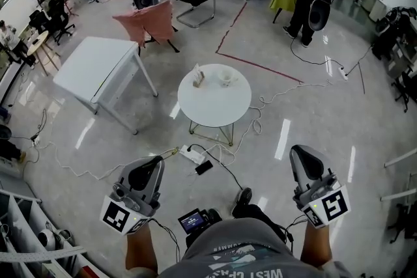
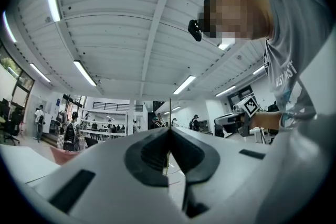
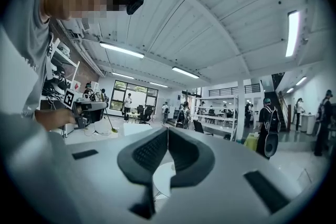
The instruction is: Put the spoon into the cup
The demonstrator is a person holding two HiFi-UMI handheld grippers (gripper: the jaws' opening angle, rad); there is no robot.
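Two tables stand on the grey floor (image 1: 306, 120) of an open workshop hall. The larger is a white rectangular table (image 1: 94, 68) off to our left. The smaller is a round table (image 1: 215, 104) straight ahead of us, and it is the one that matters. A tangle of cables (image 1: 195, 154) crosses the floor between us and that table, and we judge it something to step around on the way in.

We hold the left gripper (image 1: 156, 163) and the right gripper (image 1: 298, 154) low at our sides, both pointing forward and well apart from the round table. Each gripper's own view shows its jaws pressed together with nothing between them. That fits a start position, so we judge that the task has not begun.

On the round table the white cup (image 1: 226, 77) sits upright near the far edge, placed where either gripper could reach it once we close in. Just beside it, toward the far left edge, stands a small tan object (image 1: 199, 78). The spoon is too small to make out from here, though it may lie at that object. Neither gripper carries it.
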